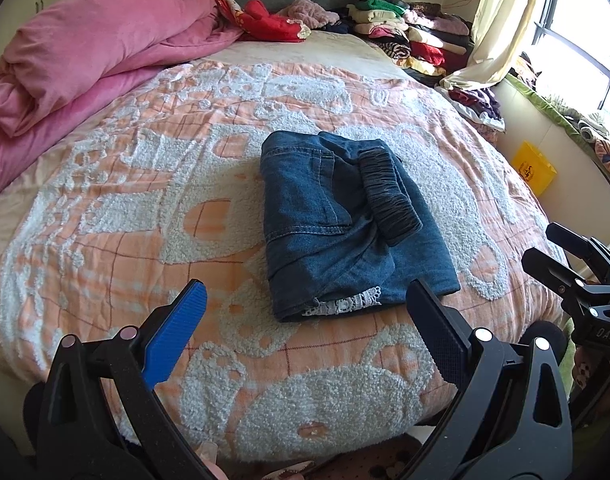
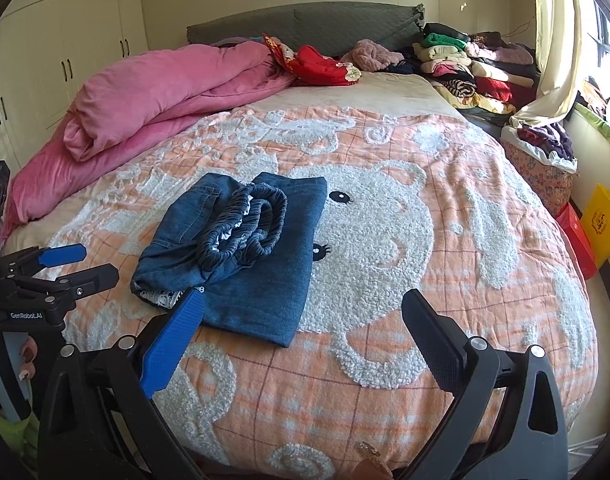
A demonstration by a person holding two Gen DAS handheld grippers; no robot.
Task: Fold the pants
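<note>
The blue denim pants [image 1: 337, 224] lie folded into a compact bundle on the orange and white bedspread [image 1: 145, 208], with the dark elastic waistband [image 1: 389, 196] on top. They also show in the right wrist view [image 2: 245, 256]. My left gripper [image 1: 305, 312] is open and empty, held just in front of the bundle's near edge. My right gripper [image 2: 301, 320] is open and empty, above the bundle's near right corner. The right gripper shows at the right edge of the left wrist view [image 1: 557, 248], and the left gripper at the left of the right wrist view [image 2: 93, 264].
A rolled pink blanket [image 1: 85, 56] lies along the bed's far left. Stacks of folded clothes [image 1: 409, 36] stand at the far right by the grey headboard [image 2: 305, 28]. A yellow box [image 2: 603, 220] and a curtain [image 1: 501, 20] are beside the window. White wardrobes [image 2: 57, 48] line the left wall.
</note>
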